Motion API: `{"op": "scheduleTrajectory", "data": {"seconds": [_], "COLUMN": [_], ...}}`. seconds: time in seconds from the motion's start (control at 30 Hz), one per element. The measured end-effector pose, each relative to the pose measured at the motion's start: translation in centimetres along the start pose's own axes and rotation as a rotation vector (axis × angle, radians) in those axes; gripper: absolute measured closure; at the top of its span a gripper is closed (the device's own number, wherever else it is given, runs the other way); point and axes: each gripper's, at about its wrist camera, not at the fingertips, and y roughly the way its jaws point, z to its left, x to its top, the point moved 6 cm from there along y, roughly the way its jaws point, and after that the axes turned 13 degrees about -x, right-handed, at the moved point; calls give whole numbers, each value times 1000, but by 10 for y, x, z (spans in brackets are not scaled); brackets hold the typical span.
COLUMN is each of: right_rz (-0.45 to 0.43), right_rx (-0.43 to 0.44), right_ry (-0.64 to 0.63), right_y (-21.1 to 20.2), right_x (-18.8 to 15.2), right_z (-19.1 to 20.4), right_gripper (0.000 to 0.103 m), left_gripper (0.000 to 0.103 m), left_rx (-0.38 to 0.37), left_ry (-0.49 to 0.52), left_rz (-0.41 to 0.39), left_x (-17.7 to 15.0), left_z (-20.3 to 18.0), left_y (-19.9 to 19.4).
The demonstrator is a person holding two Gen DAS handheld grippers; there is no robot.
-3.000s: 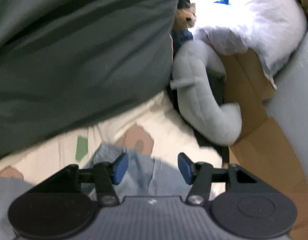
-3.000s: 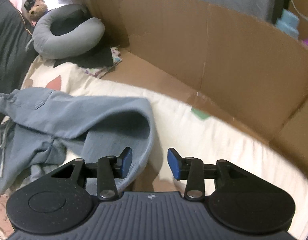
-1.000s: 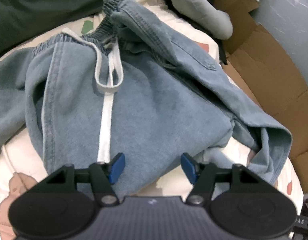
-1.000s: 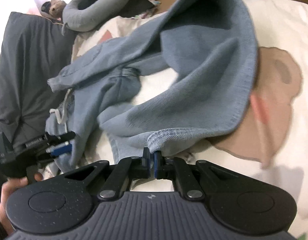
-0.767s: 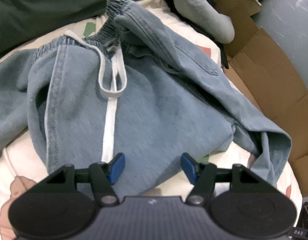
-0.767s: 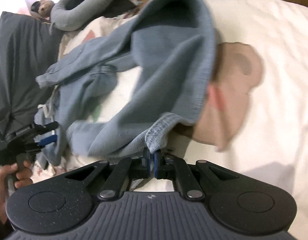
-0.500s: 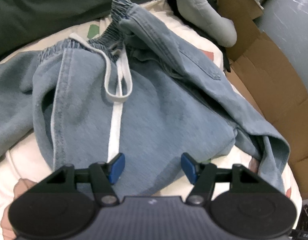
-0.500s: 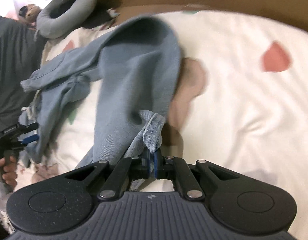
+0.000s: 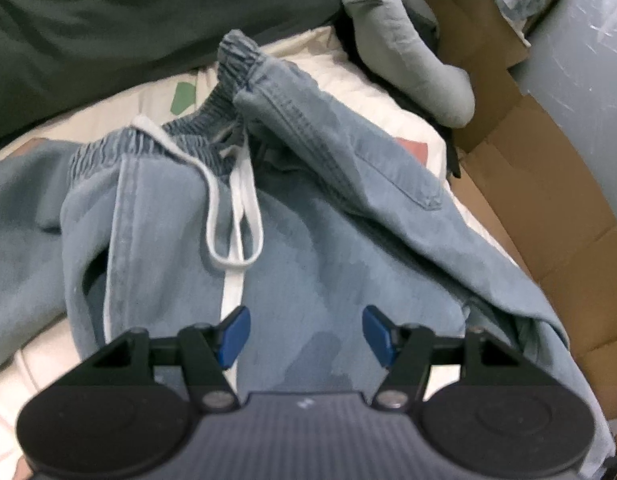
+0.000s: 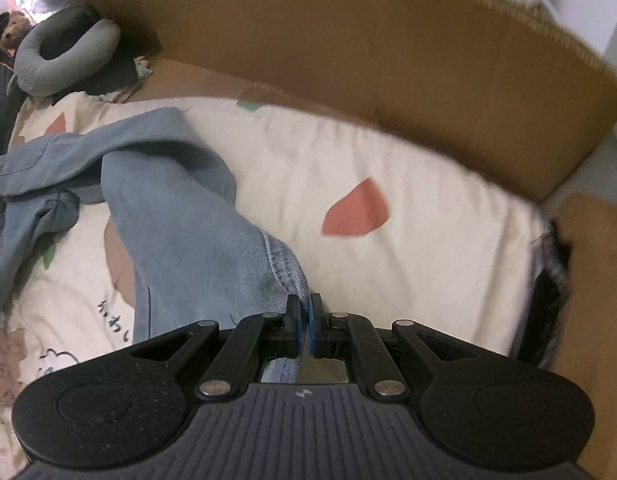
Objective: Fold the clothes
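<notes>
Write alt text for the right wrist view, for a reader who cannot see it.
The right tool is shut on the hem of a pair of light blue jeans, one leg stretched across a cream patterned bedsheet. A cardboard wall stands behind the bed, and a grey neck pillow lies at upper left.

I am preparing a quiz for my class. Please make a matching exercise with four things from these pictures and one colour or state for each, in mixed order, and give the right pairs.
Things:
1. left gripper
2. right gripper
3. drawstring
4. neck pillow

Colour or state:
A. grey, curved
B. open, above the jeans
C. white, looped
D. shut on the jeans hem

Pairs: 1-B, 2-D, 3-C, 4-A
</notes>
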Motion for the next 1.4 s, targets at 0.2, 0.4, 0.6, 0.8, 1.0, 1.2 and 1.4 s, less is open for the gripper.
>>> {"op": "scheduleTrajectory", "data": {"seconds": [0.2, 0.4, 0.6, 0.8, 1.0, 1.2, 1.4], "right_rz": [-23, -50, -107, -190, -177, -141, -113], "right_rx": [-109, -220, -400, -315, -196, -104, -78], "right_ry": [-21, -30, -10, 165, 134, 118, 120], "right_y": [-10, -9, -5, -20, -19, -5, 11], "right_x": [20, 39, 59, 53, 19, -14, -42], "right_z": [-26, -53, -75, -76, -36, -8, 6], "right_gripper": [102, 102, 99, 69, 67, 67, 65], "left_gripper": [38, 38, 37, 37, 37, 35, 45], "left_rx": [0, -1, 1, -6, -11, -26, -48], "left_ry": [22, 35, 45, 64, 86, 51, 13], "left_rz": [-8, -17, 1, -4, 8, 12, -21], "left_x": [14, 29, 38, 51, 58, 60, 70], "left_z": [-2, -3, -4, -12, -23, -17, -17], "left_y": [4, 10, 29, 45, 58, 68, 69]}}
